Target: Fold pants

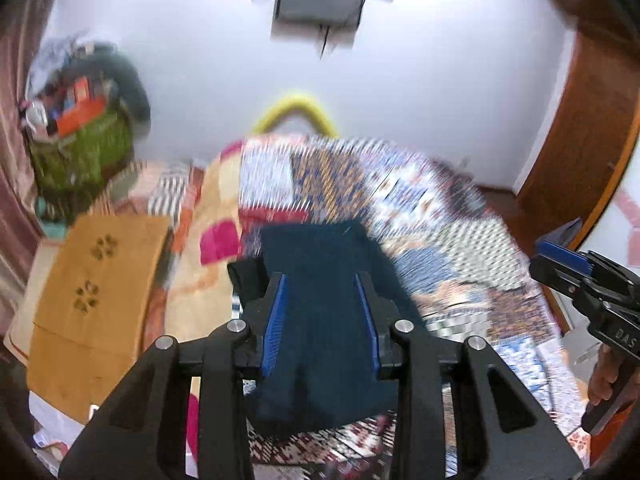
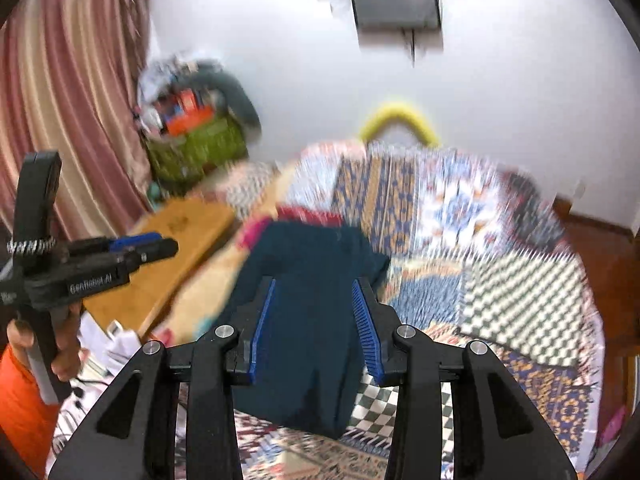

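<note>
With both the left gripper [image 1: 323,320] and right gripper [image 2: 316,322] standing open and empty above the folded pants [image 1: 320,320], we are judging the fold finished, so we are clearing away next.

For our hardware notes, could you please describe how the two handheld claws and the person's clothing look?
Both the left claw and the right claw are matte black with blue ribbed pads and silver pivot bolts. White lettering marks their sides. The left one carries a black-and-white patterned band. An orange garment shows by the left hand.

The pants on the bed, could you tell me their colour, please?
Dark navy blue pants, plain; clearest in the right wrist view.
</note>
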### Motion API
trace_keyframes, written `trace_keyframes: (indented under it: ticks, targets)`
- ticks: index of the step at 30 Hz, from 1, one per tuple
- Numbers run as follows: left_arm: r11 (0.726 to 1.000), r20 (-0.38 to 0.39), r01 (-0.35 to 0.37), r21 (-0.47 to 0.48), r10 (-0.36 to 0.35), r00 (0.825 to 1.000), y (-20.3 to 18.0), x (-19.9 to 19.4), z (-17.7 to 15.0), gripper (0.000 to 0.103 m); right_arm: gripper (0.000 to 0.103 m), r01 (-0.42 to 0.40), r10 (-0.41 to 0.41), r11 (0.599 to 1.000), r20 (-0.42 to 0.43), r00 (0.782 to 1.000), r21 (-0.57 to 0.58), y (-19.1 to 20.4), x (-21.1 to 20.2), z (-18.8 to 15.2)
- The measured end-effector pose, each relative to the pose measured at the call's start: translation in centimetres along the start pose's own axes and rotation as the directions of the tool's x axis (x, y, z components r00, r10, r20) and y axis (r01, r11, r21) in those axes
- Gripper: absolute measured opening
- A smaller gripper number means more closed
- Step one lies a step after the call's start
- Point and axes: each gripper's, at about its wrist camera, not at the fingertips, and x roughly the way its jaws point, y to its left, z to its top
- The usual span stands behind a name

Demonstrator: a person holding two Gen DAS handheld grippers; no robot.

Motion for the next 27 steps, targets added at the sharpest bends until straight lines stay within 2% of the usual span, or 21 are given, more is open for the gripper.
trace_keyframes:
  ticks: [3,6,10,15,18,20,23,25,27]
  targets:
    - [1.0,0.099,0.005,0.026,-0.008,0.995,-1.8,-6.4,-0.1,0.034,0.035,0.001,0.002,0.999,0.096,0.995,-0.034,2.1,-4.1,0.8]
    - [0.999,0.193,0.01,0.052,-0.02,0.981,-3.6,-12.3,-0.8,0.034,0.035,-0.013,0.022,0.999,0.194,0.981,-0.048,4.1,-8.9,0.8]
    - [0.997,0.315,0.002,0.08,-0.027,0.949,-5.7,-19.8,-3.1,0.034,0.035,-0.025,0.041,0.998,0.3,0.953,-0.056,6.2,-14.7,-0.2]
    - [0.996,0.405,-0.006,0.092,-0.032,0.914,-7.7,-25.8,-6.4,0.036,0.035,0.006,0.029,0.996,0.383,0.923,-0.09,9.1,-19.8,-3.2]
    - [0.994,0.455,-0.048,0.1,-0.003,0.891,-8.8,-28.2,-8.8,0.047,0.035,0.004,0.026,0.997,0.409,0.912,-0.071,9.8,-21.1,-5.0]
    - [0.993,0.473,-0.051,0.105,-0.005,0.881,-9.3,-29.3,-10.4,0.062,0.036,0.003,0.021,0.998,0.415,0.91,-0.058,10.0,-21.2,-5.8]
    - [0.994,0.478,-0.035,0.102,-0.018,0.878,-9.8,-30.1,-12.1,0.08,0.049,0.001,0.018,0.999,0.409,0.913,-0.046,10.0,-21.4,-6.9]
    - [0.994,0.486,-0.052,0.094,-0.001,0.874,-9.9,-30.5,-12.9,0.087,0.066,0.008,0.001,1.0,0.414,0.91,-0.021,10.0,-21.8,-7.5]
    - [0.995,0.488,-0.049,0.089,-0.001,0.873,-10.0,-30.8,-13.5,0.095,0.079,0.011,-0.008,1.0,0.412,0.911,-0.005,9.8,-22.0,-7.7]
